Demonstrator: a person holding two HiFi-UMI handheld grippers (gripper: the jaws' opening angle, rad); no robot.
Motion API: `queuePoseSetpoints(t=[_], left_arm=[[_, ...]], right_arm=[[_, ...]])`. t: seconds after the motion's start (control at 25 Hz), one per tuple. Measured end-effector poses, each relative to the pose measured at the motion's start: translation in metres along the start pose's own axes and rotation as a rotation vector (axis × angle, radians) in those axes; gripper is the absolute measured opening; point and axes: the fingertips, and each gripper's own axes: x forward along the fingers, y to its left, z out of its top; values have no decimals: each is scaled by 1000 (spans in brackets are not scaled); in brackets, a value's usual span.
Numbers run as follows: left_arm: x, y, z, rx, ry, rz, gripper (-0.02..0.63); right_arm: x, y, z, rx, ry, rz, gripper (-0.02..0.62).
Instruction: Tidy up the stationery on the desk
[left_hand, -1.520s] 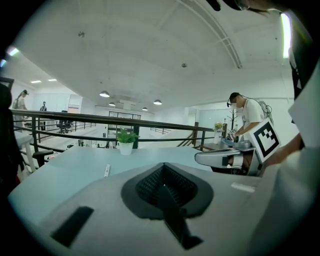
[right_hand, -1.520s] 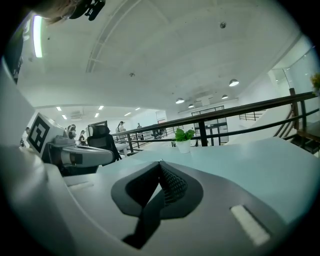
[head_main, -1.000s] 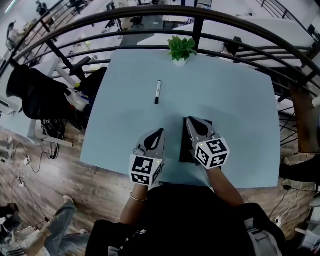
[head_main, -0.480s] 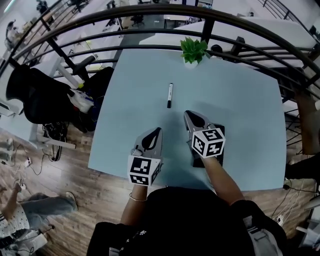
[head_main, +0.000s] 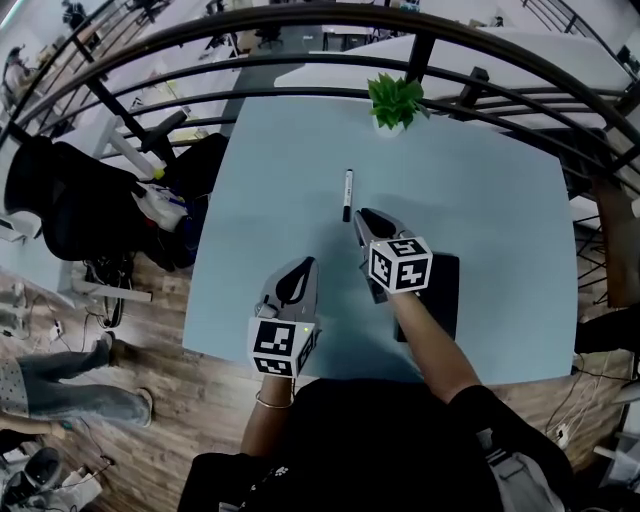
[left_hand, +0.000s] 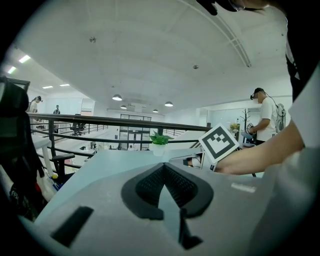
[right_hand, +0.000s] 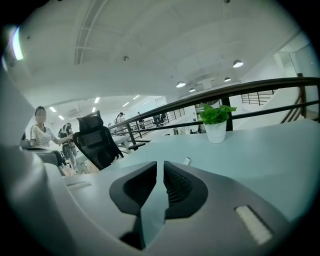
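- The pen (head_main: 347, 194) is seen lying on the bench (head_main: 480, 190), just ahead of the right gripper (head_main: 364, 220).
- Its jaws have just been opening and are slightly parted, with nothing between them.
- They should be widened and set across the barrel.
- The left gripper (head_main: 303, 268) is closed and empty.

R tongs (right_hand: 160, 170) just opening, empty, pen (right_hand: 186, 161) ahead, potted plant (right_hand: 216, 122) beyond

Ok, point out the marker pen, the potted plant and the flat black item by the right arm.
marker pen (head_main: 347, 195): head view, middle of the barrel.
potted plant (head_main: 396, 98): head view, on the leaves.
flat black item (head_main: 445, 295): head view, its bare top surface.
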Motion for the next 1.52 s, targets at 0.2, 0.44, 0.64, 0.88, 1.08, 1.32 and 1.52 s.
queuePoseSetpoints(t=[0.2,0.44,0.64,0.88,1.08,1.32,1.52], left_arm=[[1,14,0,-1,3,22,-8],[4,22,-2,-7,24,37,-8],[7,28,-10,-12,47,37,-8],[10,36,-16,-28,63,34,-8],[15,41,-17,-40,63,26,-8],[17,44,-20,-47,63,31,-8],[14,47,-20,-52,64,39,-8]], right_arm=[[29,-7,-12,-23,57,-15,53],[54,-19,-23,-22,124,-47,80],[70,-28,-33,-16,164,-69,98],[85,-37,-43,-10,206,-99,114],[93,-41,-48,-26,235,-116,124],[102,-43,-58,-43,284,-125,138],[104,-43,-61,-64,310,-139,135]])
